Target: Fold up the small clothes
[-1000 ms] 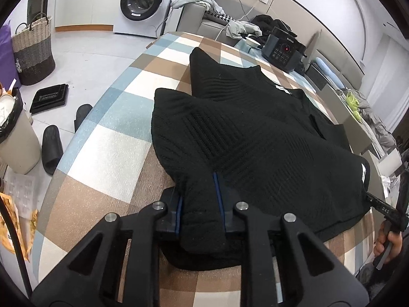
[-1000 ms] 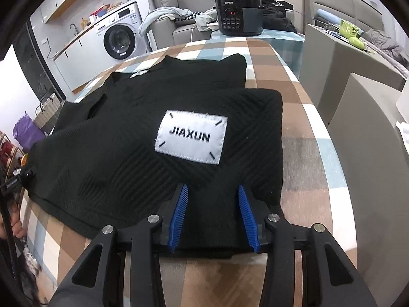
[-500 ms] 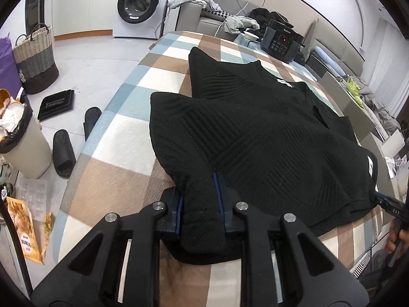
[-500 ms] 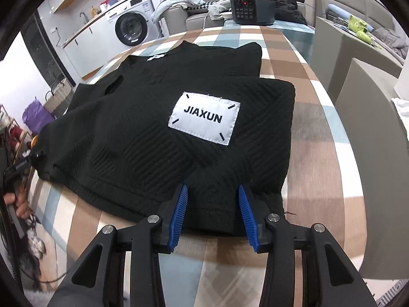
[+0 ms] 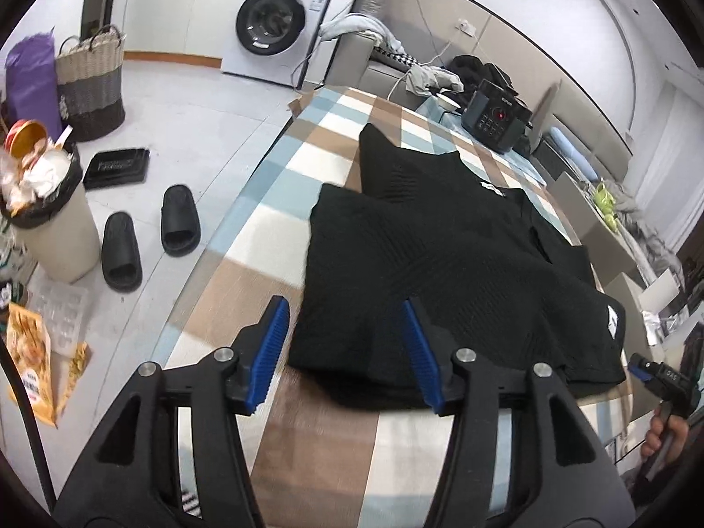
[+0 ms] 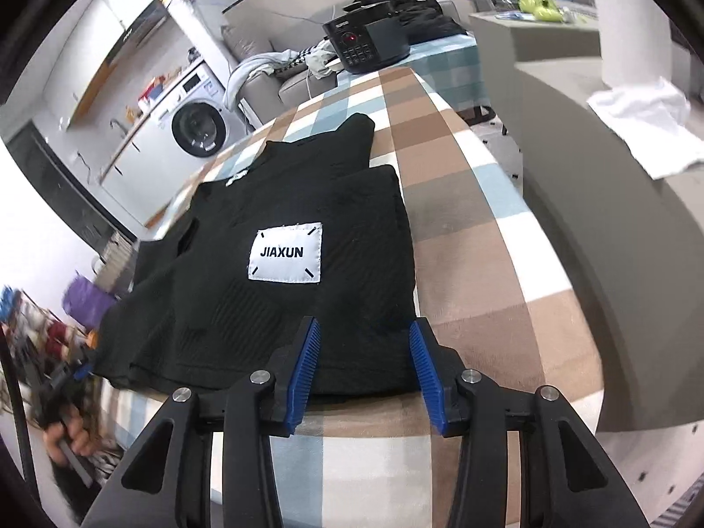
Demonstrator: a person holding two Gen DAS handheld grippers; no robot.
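Note:
A black knitted sweater (image 5: 444,264) lies flat on the checked table (image 5: 334,440), its lower part folded up over the body. It also shows in the right wrist view (image 6: 264,308), with a white "JIAXUN" patch (image 6: 286,258) on top. My left gripper (image 5: 347,352) is open, its blue pads either side of the sweater's near left corner, holding nothing. My right gripper (image 6: 363,369) is open at the sweater's near right edge, empty.
A black appliance (image 5: 495,121) stands at the table's far end, also seen in the right wrist view (image 6: 365,44). Slippers (image 5: 149,233), a full bin (image 5: 48,215) and a basket (image 5: 90,83) are on the floor to the left. Grey boxes (image 6: 594,176) stand right of the table.
Both grippers have let go of the sweater's hem and opened. Both have drawn back a little towards the table's near edge. The sweater stays folded on the table.

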